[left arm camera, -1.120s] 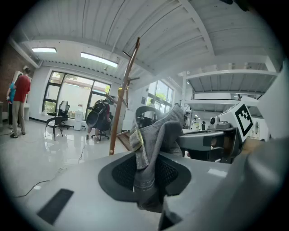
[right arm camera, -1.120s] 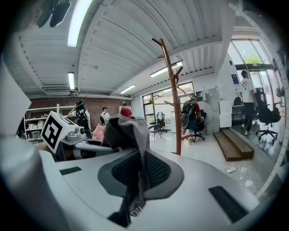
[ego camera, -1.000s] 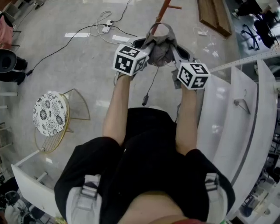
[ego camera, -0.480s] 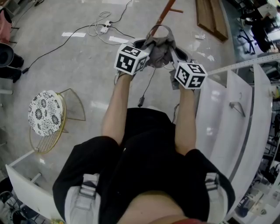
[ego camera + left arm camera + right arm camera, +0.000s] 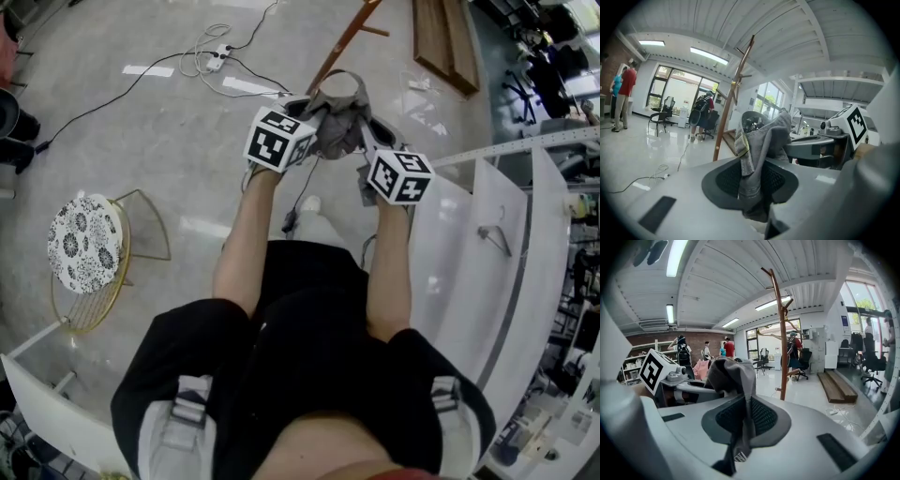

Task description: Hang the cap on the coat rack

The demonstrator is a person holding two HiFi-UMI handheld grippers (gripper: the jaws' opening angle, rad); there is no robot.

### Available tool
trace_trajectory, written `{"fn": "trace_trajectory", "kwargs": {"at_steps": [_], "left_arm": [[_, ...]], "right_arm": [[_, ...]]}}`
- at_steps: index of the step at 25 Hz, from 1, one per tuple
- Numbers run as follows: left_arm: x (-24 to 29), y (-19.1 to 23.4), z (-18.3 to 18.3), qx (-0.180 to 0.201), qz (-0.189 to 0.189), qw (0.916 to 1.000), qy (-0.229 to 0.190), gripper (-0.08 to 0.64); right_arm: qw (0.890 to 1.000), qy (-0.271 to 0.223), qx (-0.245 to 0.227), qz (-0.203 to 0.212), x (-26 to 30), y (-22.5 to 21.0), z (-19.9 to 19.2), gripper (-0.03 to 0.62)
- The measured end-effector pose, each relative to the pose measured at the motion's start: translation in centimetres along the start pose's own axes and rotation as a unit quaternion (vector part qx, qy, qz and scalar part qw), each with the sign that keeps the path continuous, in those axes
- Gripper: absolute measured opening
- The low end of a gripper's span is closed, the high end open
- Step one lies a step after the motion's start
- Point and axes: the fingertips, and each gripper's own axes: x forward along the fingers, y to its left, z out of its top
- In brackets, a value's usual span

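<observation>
Both jaws are clamped on the cap point(image 5: 757, 145): the left gripper point(image 5: 307, 103) pinches one side of the grey cloth and the right gripper point(image 5: 366, 131) the other, so it hangs bunched between them. The rack point(image 5: 780, 333) stands ahead of both jaws, well apart. Best to spread the opening, raise it above a peg, then lower it on

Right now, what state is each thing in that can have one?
cap: off the rack, gripped from both sides
left tongs: shut on the cap
right tongs: shut on the cap
coat rack: standing upright, cap not yet on it
stool: upright on the floor
</observation>
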Motion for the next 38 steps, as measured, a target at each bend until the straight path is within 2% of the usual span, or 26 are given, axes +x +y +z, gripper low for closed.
{"fn": "trace_trajectory", "kwargs": {"at_steps": [9, 18, 23, 25, 28, 33, 38], "left_arm": [[1.2, 2.1, 0.8, 0.003, 0.029, 0.9996, 0.001, 0.064], [4.5, 5.3, 0.9, -0.014, 0.063, 0.9979, 0.012, 0.064], [10.1, 7.0, 0.5, -0.042, 0.078, 0.9959, 0.019, 0.064], [12.6, 7.0, 1.1, -0.045, 0.076, 0.996, 0.014, 0.064], [15.9, 7.4, 1.9, -0.047, 0.086, 0.995, 0.016, 0.064], [19.6, 7.8, 1.6, -0.05, 0.104, 0.9927, 0.034, 0.064], [20.4, 9.2, -0.4, -0.062, 0.121, 0.9889, 0.061, 0.064]], "right_arm": [[1.0, -0.003, 0.003, 0.03, 3.4, -1.1, 1.0, 0.017], [0.998, 0.011, 0.012, 0.067, 8.1, -3.8, 1.2, 0.018], [0.996, 0.036, 0.015, 0.085, 11.3, -9.2, 0.3, 0.018], [0.995, 0.038, 0.03, 0.092, 12.3, -12.2, 0.8, 0.02], [0.993, 0.04, 0.028, 0.111, 14.1, -15.1, 1.6, 0.02], [0.986, 0.051, 0.04, 0.151, 16.6, -18.3, 1.2, 0.02], [0.979, 0.076, 0.056, 0.178, 18.6, -18.8, -0.9, 0.021]]}}
